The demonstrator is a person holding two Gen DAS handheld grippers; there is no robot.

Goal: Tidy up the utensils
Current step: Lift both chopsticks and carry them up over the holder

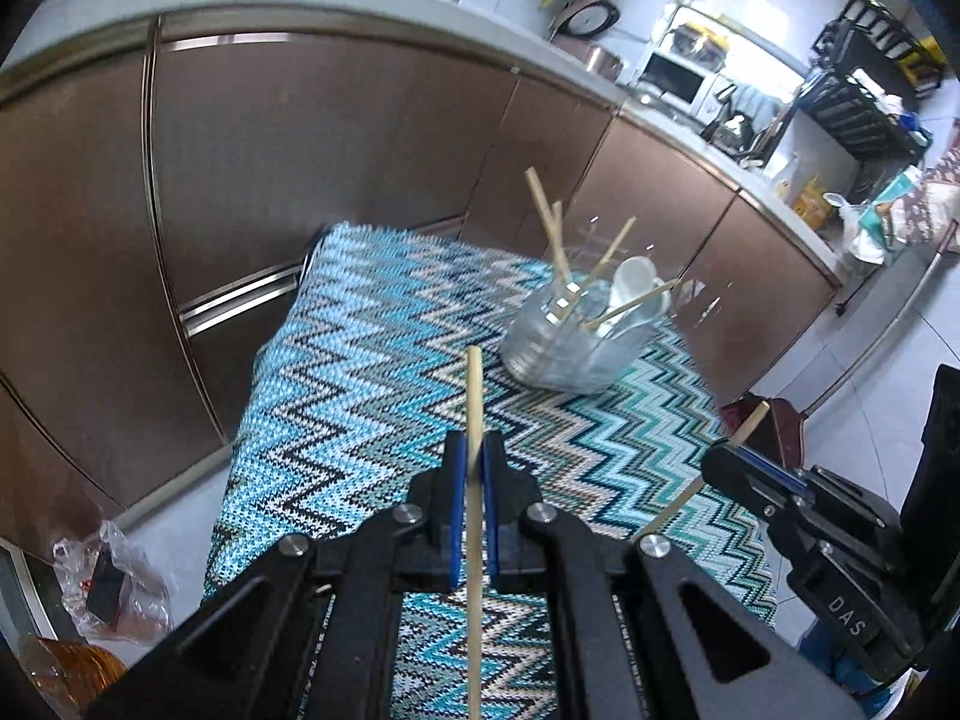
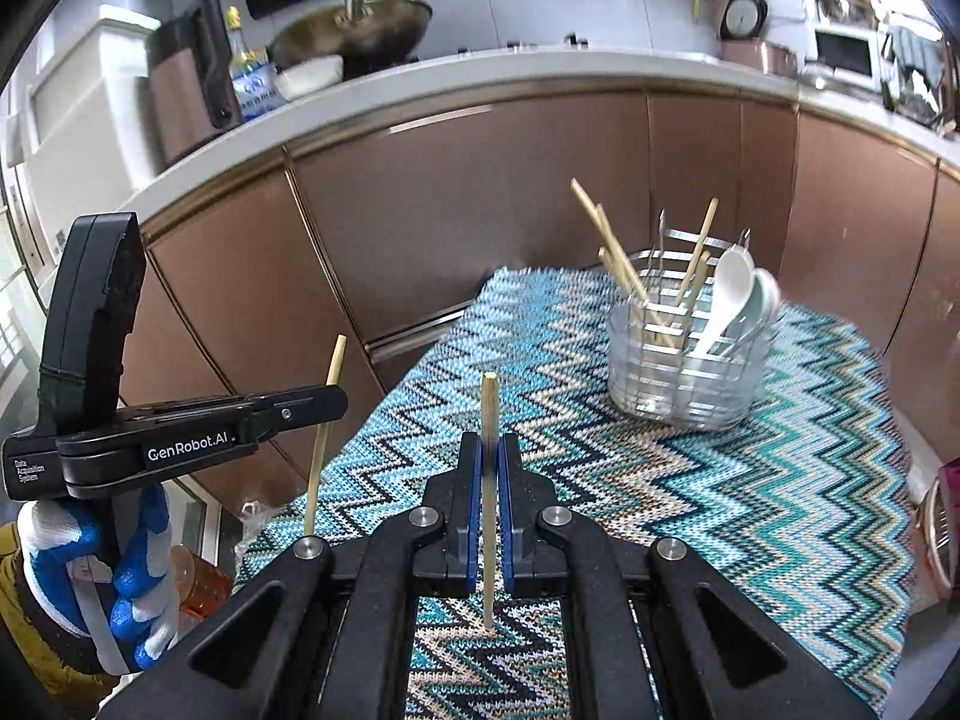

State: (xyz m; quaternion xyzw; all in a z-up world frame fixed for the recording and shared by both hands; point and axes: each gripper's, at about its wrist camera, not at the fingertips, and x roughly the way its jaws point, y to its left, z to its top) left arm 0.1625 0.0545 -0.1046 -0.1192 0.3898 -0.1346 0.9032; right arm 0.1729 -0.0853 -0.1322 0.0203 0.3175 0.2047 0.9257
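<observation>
Left gripper clamps one pale wooden chopstick; right gripper clamps another chopstick. Clear utensil holder with chopsticks, white spoons: table, 1 o'clock.

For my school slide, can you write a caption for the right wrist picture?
Right gripper pinches one chopstick above the zigzag cloth, metal utensil holder ahead.

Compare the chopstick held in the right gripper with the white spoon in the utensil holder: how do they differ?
The chopstick is thin, straight and tan; the white spoon is broad, curved and glossy. The chopstick is clamped in the right gripper; the spoon leans in the utensil holder. Both stand roughly upright.
</observation>
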